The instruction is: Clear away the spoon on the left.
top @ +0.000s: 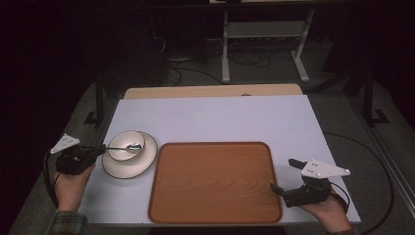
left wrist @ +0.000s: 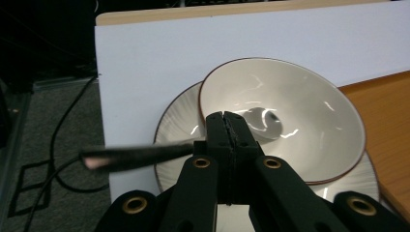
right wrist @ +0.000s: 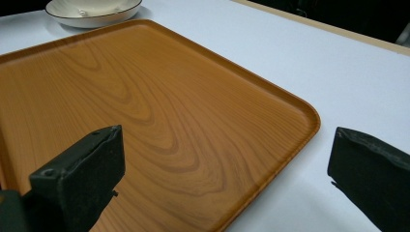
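A white bowl (top: 126,145) (left wrist: 300,111) stands on a white plate (top: 129,166) (left wrist: 176,130) at the table's left side. A metal spoon (top: 131,146) (left wrist: 140,155) rests with its head in the bowl and its handle pointing left. My left gripper (top: 100,148) (left wrist: 226,118) is shut on the spoon's handle just over the bowl's rim. My right gripper (top: 284,175) (right wrist: 225,140) stands open at the right edge of the wooden tray (top: 215,181) (right wrist: 145,96), with one jaw over the tray, the other over the table, and nothing between them.
The white table (top: 220,117) has a bare stretch behind the tray. The tray holds nothing. In the left gripper view the tray's corner (left wrist: 387,96) lies just right of the plate. Cables run across the floor around the table.
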Motion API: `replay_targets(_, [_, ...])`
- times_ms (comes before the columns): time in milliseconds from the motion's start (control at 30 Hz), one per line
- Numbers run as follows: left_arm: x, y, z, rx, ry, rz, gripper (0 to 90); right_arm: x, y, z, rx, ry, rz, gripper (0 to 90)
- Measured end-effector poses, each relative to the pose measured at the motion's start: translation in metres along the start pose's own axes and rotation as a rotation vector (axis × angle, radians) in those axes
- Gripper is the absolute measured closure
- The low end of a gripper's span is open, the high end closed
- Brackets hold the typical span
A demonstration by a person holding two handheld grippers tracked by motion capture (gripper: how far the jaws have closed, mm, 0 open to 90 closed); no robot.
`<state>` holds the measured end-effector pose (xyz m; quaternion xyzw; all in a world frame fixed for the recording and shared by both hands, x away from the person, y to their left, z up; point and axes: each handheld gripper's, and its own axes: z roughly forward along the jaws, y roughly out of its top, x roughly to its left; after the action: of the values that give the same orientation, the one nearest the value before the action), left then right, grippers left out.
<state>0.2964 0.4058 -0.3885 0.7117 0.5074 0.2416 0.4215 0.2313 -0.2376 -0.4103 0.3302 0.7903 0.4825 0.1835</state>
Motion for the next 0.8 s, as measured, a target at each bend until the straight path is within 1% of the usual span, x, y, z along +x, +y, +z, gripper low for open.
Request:
replay_targets(167, [0.003,0.001,0.002,-0.002,0.011,-0.006,89.9,0.001,0.000,0.000,0.004,0.002,-0.001,0.0])
replay_targets(200, [0.006,0.002,0.004,-0.005,0.014,-0.012,89.9,0.001,0.000,0.001,0.005,0.001,-0.002,0.0])
replay_targets(500, [0.013,0.007,0.011,0.003,0.019,-0.022,89.9,0.000,0.000,0.001,0.006,-0.002,-0.001,0.0])
replay_targets(667, [0.020,0.011,0.015,0.000,0.019,-0.029,89.9,0.000,-0.001,0.001,0.007,-0.001,0.002,0.0])
replay_targets(800, [0.022,0.015,0.019,-0.006,0.020,-0.026,89.5,0.000,-0.001,0.002,0.009,-0.002,0.007,0.0])
